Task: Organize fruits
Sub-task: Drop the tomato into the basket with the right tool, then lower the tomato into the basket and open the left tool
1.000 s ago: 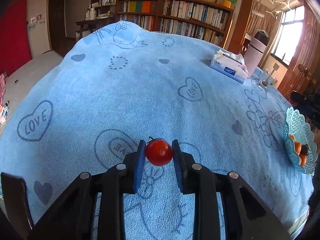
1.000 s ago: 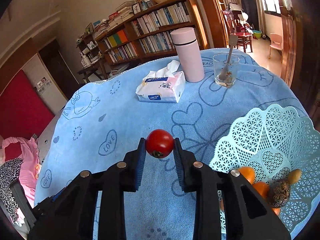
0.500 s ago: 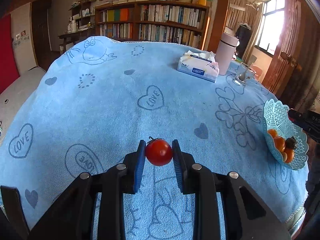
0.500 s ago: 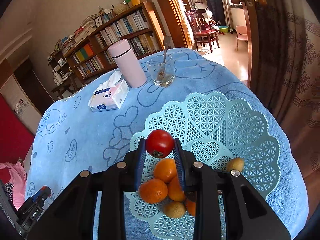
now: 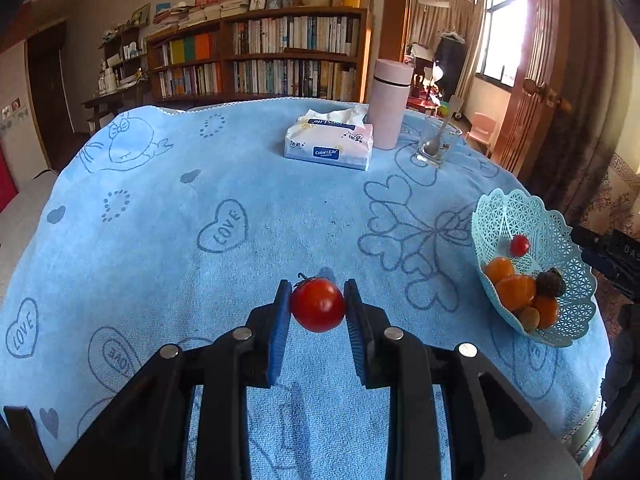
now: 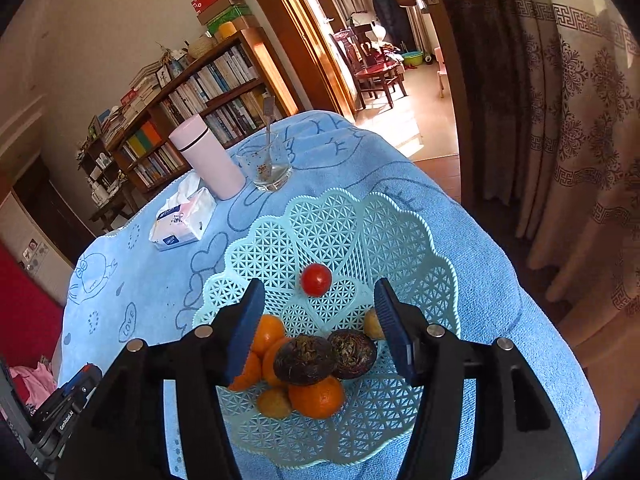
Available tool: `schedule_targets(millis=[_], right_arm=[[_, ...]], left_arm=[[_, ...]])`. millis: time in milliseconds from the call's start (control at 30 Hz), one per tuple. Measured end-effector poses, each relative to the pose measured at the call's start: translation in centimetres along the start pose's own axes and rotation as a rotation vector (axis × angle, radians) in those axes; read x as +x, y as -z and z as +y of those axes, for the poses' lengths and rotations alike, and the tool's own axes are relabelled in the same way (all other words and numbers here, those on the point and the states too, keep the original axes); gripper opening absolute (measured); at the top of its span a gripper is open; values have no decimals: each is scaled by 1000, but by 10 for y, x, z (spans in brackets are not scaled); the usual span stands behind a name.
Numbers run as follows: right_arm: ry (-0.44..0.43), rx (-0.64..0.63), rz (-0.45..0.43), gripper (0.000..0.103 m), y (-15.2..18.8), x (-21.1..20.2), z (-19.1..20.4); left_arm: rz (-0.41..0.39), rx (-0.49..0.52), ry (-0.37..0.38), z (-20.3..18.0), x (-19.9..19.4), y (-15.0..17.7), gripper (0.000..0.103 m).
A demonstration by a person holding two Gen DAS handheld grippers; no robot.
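blue towel-covered table [image 5: 240, 184] before a bookshelf [image 5: 260, 60]; left gripper [image 5: 318, 300] pinching a tomato [image 5: 318, 308], stem up-left; right gripper [image 6: 318, 300] just opened, second tomato [image 6: 316, 279] loose ahead of its fingers over the basket [image 6: 400, 248].

a small red tomato [image 5: 318, 305] with a dark stem on its upper left is clamped between two blue pads, above the blue cloth. a second red tomato [image 6: 315, 279], round and glossy, is inside the pale teal lattice basket [image 6: 424, 264], against its far inner wall, apart from the pile. nearer in the basket lie several oranges [image 6: 316, 398] heaped together, two dark brown rough-skinned fruits [image 6: 306, 360] on top of them side by side, and a small tan fruit [image 6: 372, 324] just right of the pile. the basket stands near the table's right edge.
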State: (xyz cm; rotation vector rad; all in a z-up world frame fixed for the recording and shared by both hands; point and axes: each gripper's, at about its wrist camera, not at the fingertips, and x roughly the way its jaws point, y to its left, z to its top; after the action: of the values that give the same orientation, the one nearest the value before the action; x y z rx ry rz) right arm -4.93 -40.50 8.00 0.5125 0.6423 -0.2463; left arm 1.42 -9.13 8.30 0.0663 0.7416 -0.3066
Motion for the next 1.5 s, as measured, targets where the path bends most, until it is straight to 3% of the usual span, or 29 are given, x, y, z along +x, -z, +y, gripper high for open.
schedule_targets(millis=[467,800,867,900,933,1233,1500], right_arm=[[104,-78,-68,73,20,-33,-27],[104,-60,-47,73,27,-36,-38],[102,-57,-48,73,27,-37,-38],[102,-56,-48,75,28,-37,-38],[100,-54,-48,79,28,-37,-38],[93,-63,-48,86,32,-41,-32],[99,-89,-38,97,36,-43,-24]], left_arm=[[-8,186,169,-121,27,-34,27],[-16,247,236,-164,38,-45,28],[-16,250,250,-167,38,-45,44],[-28,251,250,-167,36,-45,64],[-47,257,242,-167,34,-45,72],[-77,276,200,-160,28,-44,88],[-92,296,156,-157,21,-38,92]])
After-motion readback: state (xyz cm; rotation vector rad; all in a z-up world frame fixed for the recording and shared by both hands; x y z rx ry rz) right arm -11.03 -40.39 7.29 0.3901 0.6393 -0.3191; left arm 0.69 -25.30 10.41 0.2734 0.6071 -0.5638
